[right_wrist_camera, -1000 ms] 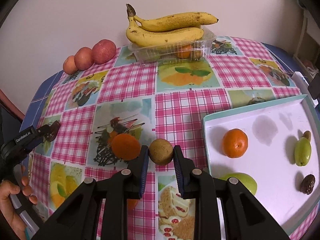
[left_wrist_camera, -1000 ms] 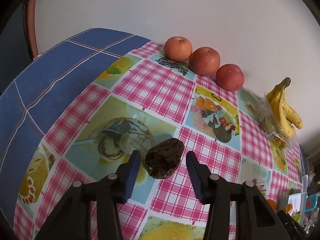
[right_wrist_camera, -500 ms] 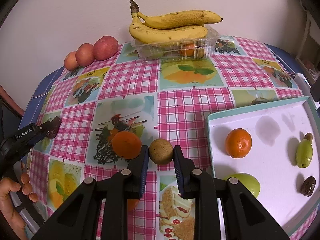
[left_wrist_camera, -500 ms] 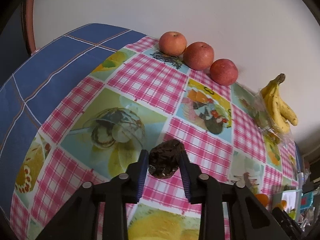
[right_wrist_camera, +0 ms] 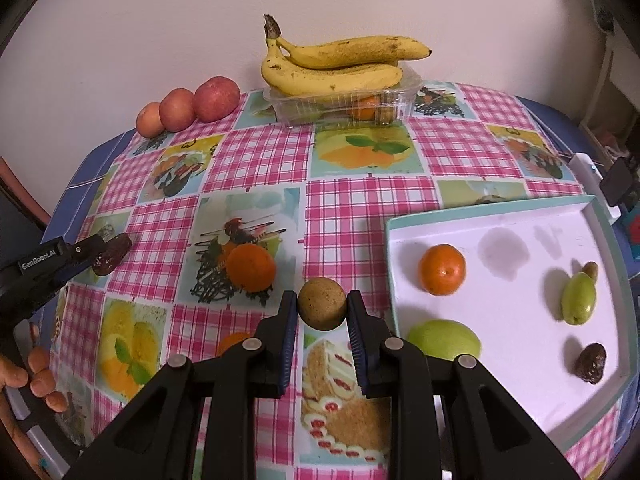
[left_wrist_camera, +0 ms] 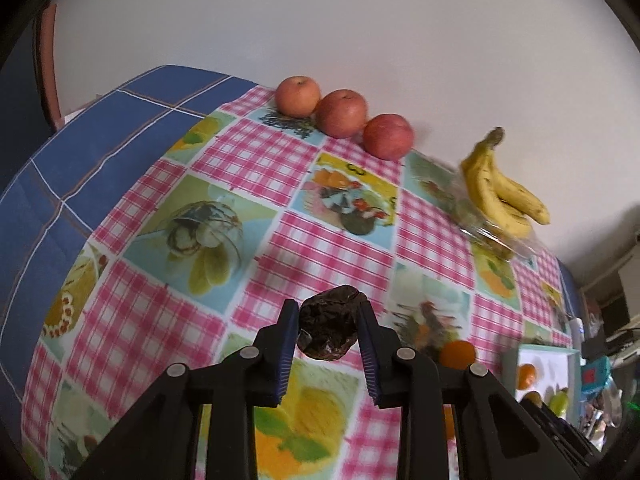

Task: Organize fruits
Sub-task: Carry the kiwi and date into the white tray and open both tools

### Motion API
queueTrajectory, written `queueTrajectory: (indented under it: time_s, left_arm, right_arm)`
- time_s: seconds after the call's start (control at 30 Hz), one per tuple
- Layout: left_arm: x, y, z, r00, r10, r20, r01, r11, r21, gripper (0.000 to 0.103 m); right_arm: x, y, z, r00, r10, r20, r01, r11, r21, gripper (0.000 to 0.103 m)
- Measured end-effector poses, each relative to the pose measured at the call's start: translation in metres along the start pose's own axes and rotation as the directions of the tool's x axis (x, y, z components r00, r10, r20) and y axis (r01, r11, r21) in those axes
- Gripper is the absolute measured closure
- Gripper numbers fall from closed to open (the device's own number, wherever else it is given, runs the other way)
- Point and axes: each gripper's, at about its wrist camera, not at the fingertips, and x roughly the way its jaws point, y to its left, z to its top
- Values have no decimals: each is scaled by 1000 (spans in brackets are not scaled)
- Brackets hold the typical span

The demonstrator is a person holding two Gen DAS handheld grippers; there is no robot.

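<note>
My left gripper (left_wrist_camera: pixel 328 330) is shut on a dark wrinkled date (left_wrist_camera: pixel 329 328) and holds it above the checked tablecloth; it also shows at the left of the right wrist view (right_wrist_camera: pixel 108 258). My right gripper (right_wrist_camera: pixel 322 310) is shut on a round brown fruit (right_wrist_camera: pixel 322 309), left of the white tray (right_wrist_camera: pixel 520 220). The tray holds an orange (right_wrist_camera: pixel 442 269), a green apple (right_wrist_camera: pixel 444 340), a small green fruit (right_wrist_camera: pixel 578 298) and a date (right_wrist_camera: pixel 591 362). A loose orange (right_wrist_camera: pixel 251 267) lies on the cloth.
Three red apples (right_wrist_camera: pixel 188 109) line the wall at the back left. Bananas (right_wrist_camera: pixel 336 66) rest on a clear plastic box (right_wrist_camera: pixel 344 106) with fruit inside. Another orange (right_wrist_camera: pixel 232 342) lies partly behind my right gripper. The table's blue edge is at the left.
My left gripper closed on the date and lifted it, swinging right toward the tray side. My right gripper keeps holding the brown fruit, nearly still.
</note>
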Motion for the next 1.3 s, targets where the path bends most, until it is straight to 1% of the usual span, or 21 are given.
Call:
queueTrajectory:
  time_s: [0.17,0.33,0.57,0.77,0.9,1.07,1.17,1.3]
  left_arm:
    - [-15,-14,-7,999,-31,15,31,999,-11,72]
    - [-17,-29,-17,999,-51,2,51,999,-17,72]
    - [-14,-58,-32,995,-100,-25,100,995,2,72]
    - [-17,-97,-46,988,-150,-43,153,986,72,72]
    - [-21,-129,-58,981,-187,-55,193,971,143,72]
    - [-22,-167,-77,971,-225,-85,239,947,216,72]
    - [-20,-190,-89,961,-252,-112,273,930,248,72]
    - [-16,-222,-110,945,-282,-163,320,900,296,72]
  right_arm:
    - [-11,-10,-5,1000,-2,-4,2,1000,5,77]
    - [-15,-32,-6,1000,-26,-8,26,999,20,77]
    - [-20,-84,-7,997,-74,0,74,993,91,77]
    - [-25,-128,-9,993,-118,3,116,979,166,77]
    - [-31,-158,-12,991,-131,9,126,964,233,77]
    - [-39,-190,-16,983,-182,7,172,938,300,77]
    - [-42,-205,-19,981,-193,4,180,924,339,77]
    - [-46,-221,-23,977,-212,-3,198,907,372,77]
